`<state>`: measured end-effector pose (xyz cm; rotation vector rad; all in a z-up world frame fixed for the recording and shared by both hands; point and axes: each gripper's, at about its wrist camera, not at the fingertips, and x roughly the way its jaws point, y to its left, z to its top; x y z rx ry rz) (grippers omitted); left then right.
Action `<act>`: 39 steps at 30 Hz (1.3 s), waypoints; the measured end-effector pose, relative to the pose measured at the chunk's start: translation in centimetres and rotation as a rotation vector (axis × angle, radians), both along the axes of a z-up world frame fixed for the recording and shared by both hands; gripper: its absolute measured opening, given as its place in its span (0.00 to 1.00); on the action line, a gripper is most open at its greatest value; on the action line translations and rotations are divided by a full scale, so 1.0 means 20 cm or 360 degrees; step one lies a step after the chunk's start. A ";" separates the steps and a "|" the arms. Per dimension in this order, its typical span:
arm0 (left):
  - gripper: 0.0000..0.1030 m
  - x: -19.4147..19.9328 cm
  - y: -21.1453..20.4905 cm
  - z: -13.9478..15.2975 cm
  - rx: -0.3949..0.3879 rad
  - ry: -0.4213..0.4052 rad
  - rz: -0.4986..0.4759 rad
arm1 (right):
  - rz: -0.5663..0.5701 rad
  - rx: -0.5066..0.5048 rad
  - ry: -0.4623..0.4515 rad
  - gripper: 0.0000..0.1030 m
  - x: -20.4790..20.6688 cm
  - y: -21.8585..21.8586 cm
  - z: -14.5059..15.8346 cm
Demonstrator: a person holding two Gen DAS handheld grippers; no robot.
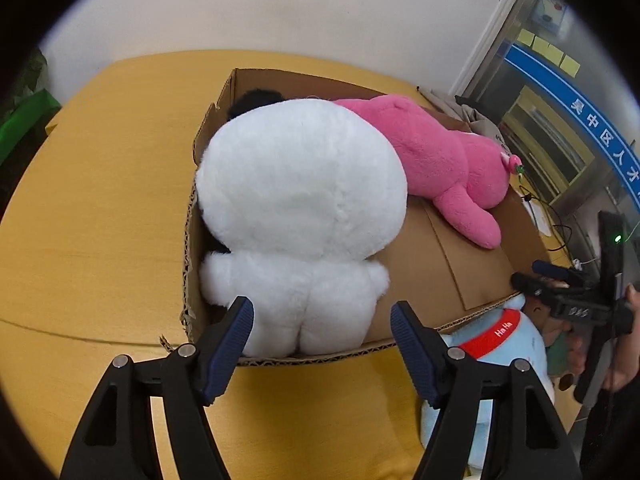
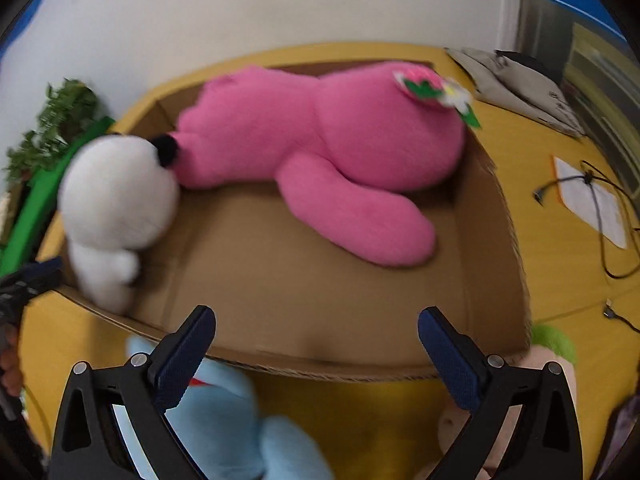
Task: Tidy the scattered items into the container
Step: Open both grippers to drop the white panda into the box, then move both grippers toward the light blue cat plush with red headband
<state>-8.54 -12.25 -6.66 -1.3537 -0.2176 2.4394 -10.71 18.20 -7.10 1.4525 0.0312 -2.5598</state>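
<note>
An open cardboard box (image 1: pixel 472 280) (image 2: pixel 304 280) sits on the yellow table. A white plush (image 1: pixel 296 208) (image 2: pixel 116 204) stands at the box's left end, and a pink plush (image 1: pixel 436 160) (image 2: pixel 328 148) lies along its far side. A light blue plush (image 1: pixel 504 344) (image 2: pixel 224 432) with a red collar lies on the table outside the near wall. My left gripper (image 1: pixel 322 336) is open and empty just behind the white plush. My right gripper (image 2: pixel 316 344) is open and empty, above the box's near wall and the blue plush. It also shows in the left wrist view (image 1: pixel 560 292).
A plush with green hair (image 2: pixel 552 344) lies by the box's near right corner. Cables (image 2: pixel 600 216) and a sheet of paper (image 2: pixel 592 200) lie on the table to the right. A grey bag (image 2: pixel 520 80) is at the far right. Green plants (image 2: pixel 52 128) stand at the left.
</note>
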 end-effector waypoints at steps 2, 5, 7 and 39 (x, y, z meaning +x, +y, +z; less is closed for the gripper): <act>0.68 0.03 0.01 0.00 -0.0001 -0.0002 -0.0001 | 0.0013 0.0033 0.0020 0.99 0.03 0.01 0.00; 0.69 0.06 0.03 0.01 -0.0044 0.0000 0.0010 | 0.0011 0.0047 0.0050 0.99 0.08 0.03 0.02; 0.69 0.08 0.05 0.04 -0.0091 0.0016 0.0056 | 0.0016 0.0043 0.0092 0.99 0.12 0.05 0.05; 0.77 0.64 0.52 0.38 0.0034 0.0354 0.0128 | 0.0061 0.0065 0.0634 1.00 0.74 0.14 0.53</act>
